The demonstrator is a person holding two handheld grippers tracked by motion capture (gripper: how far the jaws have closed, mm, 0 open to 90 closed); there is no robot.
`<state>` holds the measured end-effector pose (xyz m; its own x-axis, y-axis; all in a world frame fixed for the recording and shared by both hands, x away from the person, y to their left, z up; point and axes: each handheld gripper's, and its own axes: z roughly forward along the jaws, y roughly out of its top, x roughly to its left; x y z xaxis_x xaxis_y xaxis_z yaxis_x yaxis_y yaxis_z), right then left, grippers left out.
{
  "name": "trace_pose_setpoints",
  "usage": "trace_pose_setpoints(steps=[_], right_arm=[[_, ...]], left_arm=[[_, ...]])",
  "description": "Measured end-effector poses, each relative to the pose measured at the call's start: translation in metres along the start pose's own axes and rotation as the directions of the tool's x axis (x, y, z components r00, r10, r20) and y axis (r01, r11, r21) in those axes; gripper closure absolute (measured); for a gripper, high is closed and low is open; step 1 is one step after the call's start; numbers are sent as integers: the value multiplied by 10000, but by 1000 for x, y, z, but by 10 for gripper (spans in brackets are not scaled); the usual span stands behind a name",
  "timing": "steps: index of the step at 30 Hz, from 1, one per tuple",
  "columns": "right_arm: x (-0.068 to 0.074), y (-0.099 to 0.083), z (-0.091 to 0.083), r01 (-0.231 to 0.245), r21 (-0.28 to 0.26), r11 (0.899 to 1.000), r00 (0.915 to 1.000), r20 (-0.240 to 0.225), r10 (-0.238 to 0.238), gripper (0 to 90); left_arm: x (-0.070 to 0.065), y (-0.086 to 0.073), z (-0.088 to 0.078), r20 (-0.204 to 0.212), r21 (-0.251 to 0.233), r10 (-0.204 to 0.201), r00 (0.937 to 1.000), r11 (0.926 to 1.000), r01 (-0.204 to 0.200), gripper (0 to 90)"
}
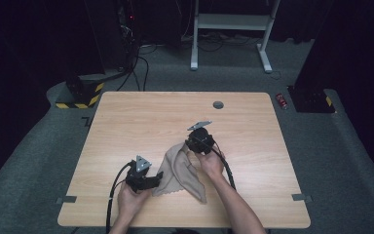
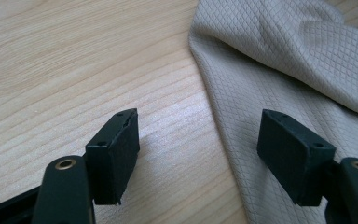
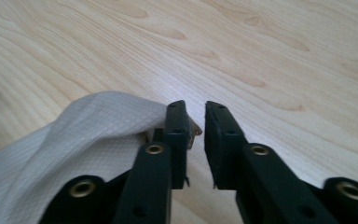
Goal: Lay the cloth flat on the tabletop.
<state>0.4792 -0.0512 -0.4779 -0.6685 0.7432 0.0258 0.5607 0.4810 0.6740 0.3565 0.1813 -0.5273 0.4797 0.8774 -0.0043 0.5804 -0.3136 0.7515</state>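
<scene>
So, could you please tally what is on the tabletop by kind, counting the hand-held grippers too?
Beige cloth: 1
Black two-jaw grippers: 2, the left gripper and the right gripper
Round grey cap set in the table, near its far edge: 1
Total: 4

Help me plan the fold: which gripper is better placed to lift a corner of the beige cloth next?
Probably the right gripper: its narrowly parted jaws are at the cloth's raised far corner. The left gripper stands wide open, low over the cloth's near edge.
</scene>
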Motion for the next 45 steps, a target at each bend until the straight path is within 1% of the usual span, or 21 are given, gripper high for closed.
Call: trace_pose_setpoints(steps=[3,4,5,7,9,11,12,14,15,20,25,27,30,33,34,35,38,41,42,43,45], right_arm=[[0,-8,-9,-125,-190,9997,9992,-380,117,705],[2,-13,-12,-190,-97,9998,9986,-493,185,699],[3,-18,-14,-65,-96,9999,9980,-635,58,690],[7,-27,-16,-80,46,10000,9958,-914,84,675],[11,-34,-15,48,140,9999,9930,-1179,-31,657],[13,-38,-11,50,408,9992,9900,-1410,8,654],[14,-39,-9,51,544,9985,9893,-1459,29,700],[12,-40,-7,192,528,9984,9889,-1485,-112,858],[12,-40,-8,213,439,9988,9898,-1414,-148,888],[6,-36,-19,363,88,9993,9950,-934,-354,895],[-10,-33,-34,-75,-145,9999,9986,-530,67,896],[-17,-33,-39,89,-133,9999,9999,-85,-90,897],[-29,-32,-48,22,-166,9999,9992,409,-16,898],[-42,-34,-54,-401,-251,9989,9968,675,417,896],[-44,-35,-55,-439,-215,9988,9964,720,453,894],[-46,-37,-56,-544,-278,9981,9966,602,560,893],[-39,-38,-58,-318,-436,9985,9988,366,334,892],[-19,-43,-60,313,-573,9979,9993,-172,-323,891],[-11,-45,-59,566,-504,9971,9978,-319,-583,891],[2,-49,-56,968,-367,9946,9937,-523,-987,890],[15,-53,-51,1280,-255,9914,9884,-788,-1297,888]], left_arm=[[0,0,0,-5,-2,21,10000,10000,-21,299],[0,0,0,-2,-21,-23,10000,10000,23,299],[0,0,0,-3,-19,-24,10000,10000,24,299],[0,0,0,-2,-20,-24,10000,10000,24,299],[0,0,0,-5,-21,0,10000,10000,0,299],[0,0,0,-3,-18,-8,10000,10000,8,299],[0,0,0,-3,-19,-25,10000,10000,25,299],[0,0,0,-5,-20,-6,10000,10000,6,299],[0,0,0,-3,-21,-26,10000,10000,26,299],[0,0,0,-3,-20,-19,10000,10000,19,299],[0,0,0,-4,-24,-24,10000,10000,24,299],[0,0,0,-4,-22,-12,10000,10000,12,299],[0,0,0,-7,-19,-6,10000,10000,6,299],[0,0,0,-4,-21,-24,10000,10000,24,299],[0,0,0,-3,-22,-22,10000,10000,22,299],[0,0,0,-3,-23,-30,10000,10000,30,299],[0,0,0,-4,-26,-30,10000,10000,30,299],[0,0,0,-7,-25,-25,10000,10000,25,299],[0,0,0,-7,-24,-21,10000,10000,21,299],[0,0,0,-6,-22,-22,10000,10000,22,299],[0,0,0,-7,-23,-21,10000,10000,21,299]])
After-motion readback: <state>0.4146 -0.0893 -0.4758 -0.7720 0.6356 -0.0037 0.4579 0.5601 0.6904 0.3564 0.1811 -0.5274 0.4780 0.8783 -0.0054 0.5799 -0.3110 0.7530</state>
